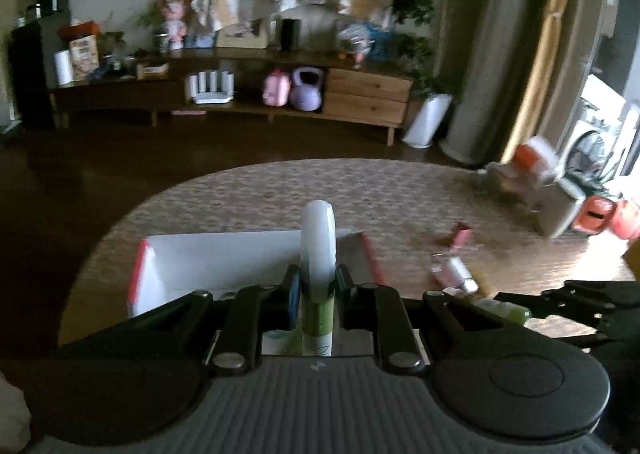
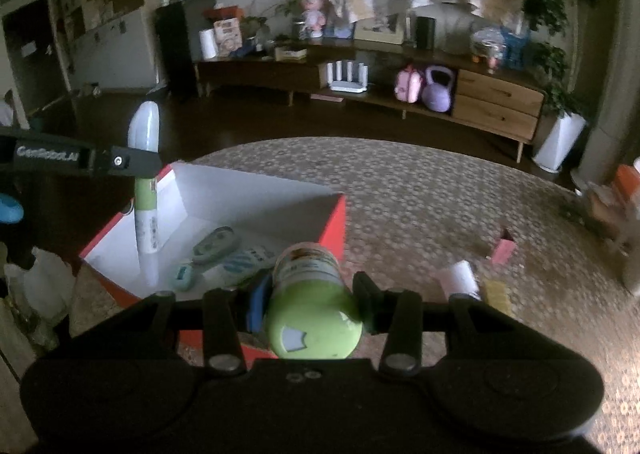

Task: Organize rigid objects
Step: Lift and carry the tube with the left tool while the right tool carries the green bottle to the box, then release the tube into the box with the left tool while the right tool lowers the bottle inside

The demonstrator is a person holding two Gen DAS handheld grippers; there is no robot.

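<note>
While both grippers hovered at red-walled, white-lined cardboard box (image 2: 256,193), each carried load. Left gripper (image 1: 318,286): jaws clamped on slim white-and-green plastic tube (image 2: 145,189), long axis upright, lower end inside box near its left corner. Right gripper (image 2: 310,294): jaws clamped on squat lime-green plastic bottle (image 2: 314,318), smooth, rounded, axis pointing forward over box's near wall; judged nearer to dropping. Box floor held teal correction-tape dispensers (image 2: 216,244). Pink carton (image 2: 504,250) and white cylinder (image 2: 460,278) lay on patterned tabletop (image 2: 420,193), right of box.
</note>
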